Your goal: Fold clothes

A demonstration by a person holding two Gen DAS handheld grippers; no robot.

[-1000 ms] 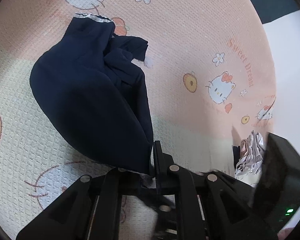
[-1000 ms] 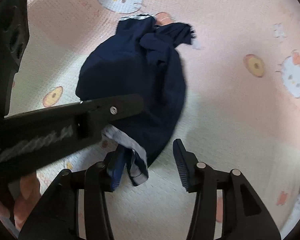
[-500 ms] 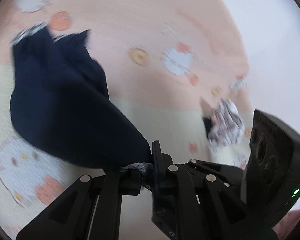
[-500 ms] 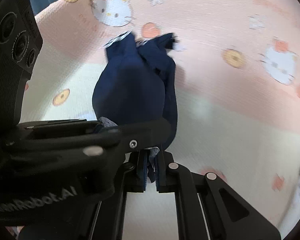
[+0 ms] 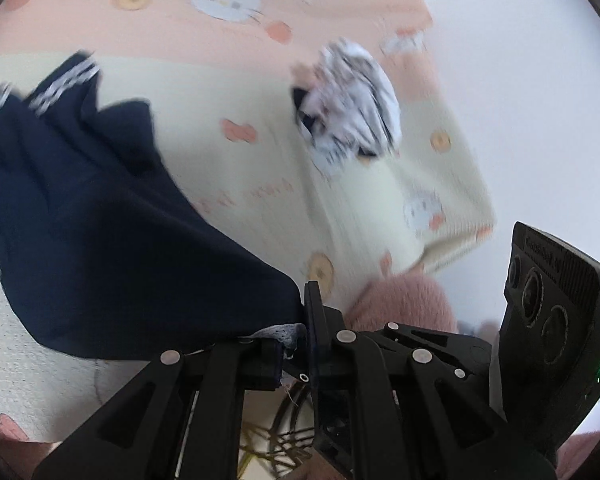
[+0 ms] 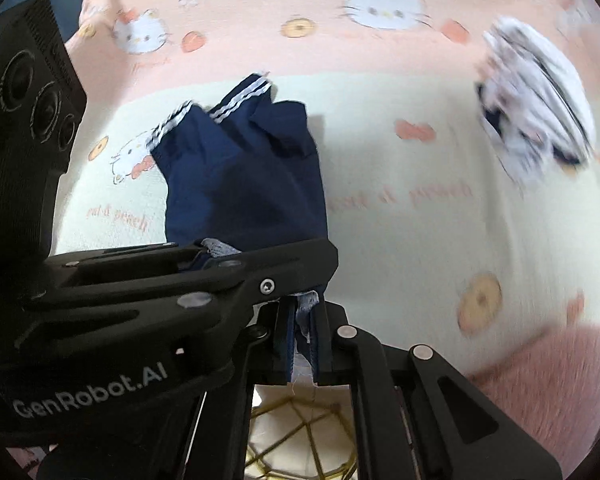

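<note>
navy garment (image 6: 244,184) clenched in both grippers, left (image 5: 302,336) and right (image 6: 302,320) (white stripes sharp only in right view)

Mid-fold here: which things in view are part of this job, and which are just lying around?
In the job:
- navy garment with white stripes
- left hand-held gripper, shut on its edge
- right hand-held gripper, shut on its edge

Lying about:
- crumpled black-and-white garment
- cartoon-cat blanket
- pink fuzzy fabric

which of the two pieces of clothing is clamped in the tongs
The navy garment with white stripes, held by both tongs. The black-and-white bundle lies apart on the blanket.
</note>
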